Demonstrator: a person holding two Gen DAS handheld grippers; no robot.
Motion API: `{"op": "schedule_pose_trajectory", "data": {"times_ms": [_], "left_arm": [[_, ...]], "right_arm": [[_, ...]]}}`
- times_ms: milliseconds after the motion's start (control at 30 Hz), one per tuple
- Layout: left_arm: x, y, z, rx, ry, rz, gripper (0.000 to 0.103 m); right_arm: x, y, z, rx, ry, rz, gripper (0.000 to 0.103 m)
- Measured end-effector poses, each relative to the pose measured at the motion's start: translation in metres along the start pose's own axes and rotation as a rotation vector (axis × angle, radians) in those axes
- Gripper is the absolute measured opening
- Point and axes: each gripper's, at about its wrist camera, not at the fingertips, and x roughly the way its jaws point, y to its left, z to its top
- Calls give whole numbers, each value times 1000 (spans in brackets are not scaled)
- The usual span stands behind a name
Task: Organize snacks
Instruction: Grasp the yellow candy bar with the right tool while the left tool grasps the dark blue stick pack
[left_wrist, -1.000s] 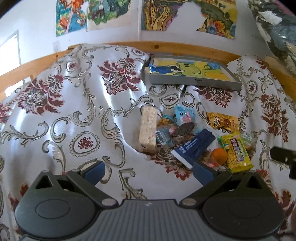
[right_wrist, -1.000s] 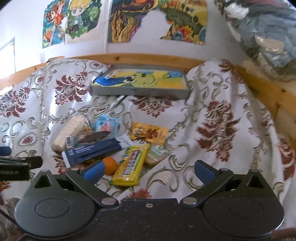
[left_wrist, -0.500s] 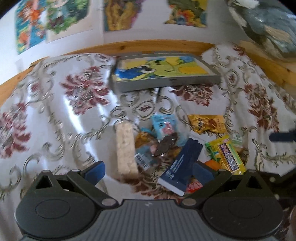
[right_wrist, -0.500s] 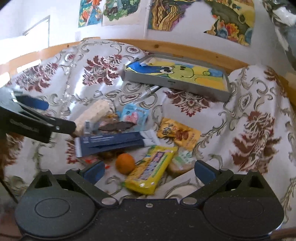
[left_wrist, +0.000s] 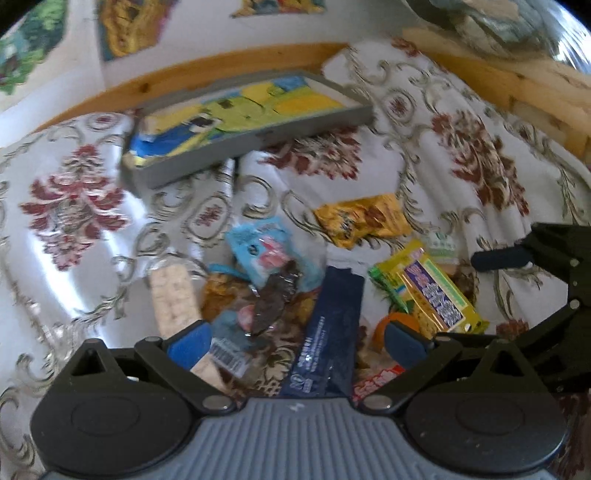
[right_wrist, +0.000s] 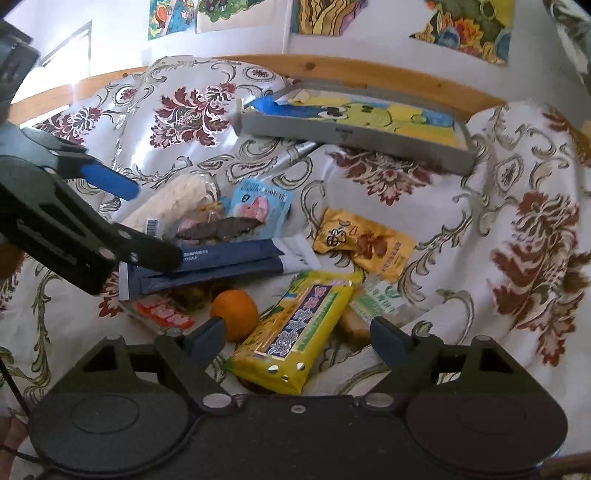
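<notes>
A heap of snacks lies on the flowered cloth. My left gripper (left_wrist: 295, 336) is open just above a long dark blue packet (left_wrist: 328, 332), with a pale rice bar (left_wrist: 173, 299) by its left finger. In the right wrist view the same blue packet (right_wrist: 221, 264) lies under the left gripper's lower finger (right_wrist: 155, 254). My right gripper (right_wrist: 297, 338) is open over a yellow packet (right_wrist: 295, 332); an orange (right_wrist: 234, 308) sits beside its left finger. A grey tray (right_wrist: 354, 140) with a cartoon picture inside rests at the back.
A light blue packet (right_wrist: 260, 206), an amber packet (right_wrist: 365, 247), a red and white packet (right_wrist: 162, 314) and a green and white packet (right_wrist: 376, 301) lie around. A wooden rail (right_wrist: 369, 77) and a postered wall bound the far side. The cloth is rumpled.
Both grippers have dropped closer to the snack heap. The left one has swung right over the blue packet, and the right one has closed in over the yellow packet.
</notes>
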Motion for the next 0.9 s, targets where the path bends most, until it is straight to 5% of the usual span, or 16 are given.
{"op": "schedule_pose_trajectory", "data": {"times_ms": [200, 267, 433, 767, 900], "left_arm": [[23, -1, 5, 39, 88, -48, 90], [26, -2, 6, 57, 104, -52, 84], [34, -7, 11, 99, 127, -60, 55], [52, -16, 20, 127, 175, -40, 50], [56, -19, 21, 106, 190, -18, 45]], "right_arm": [[11, -13, 0, 77, 39, 57, 66], [13, -19, 1, 112, 43, 72, 53], [19, -34, 2, 213, 73, 121, 49], [34, -41, 1, 256, 96, 186, 51], [31, -40, 1, 272, 97, 207, 33]]}}
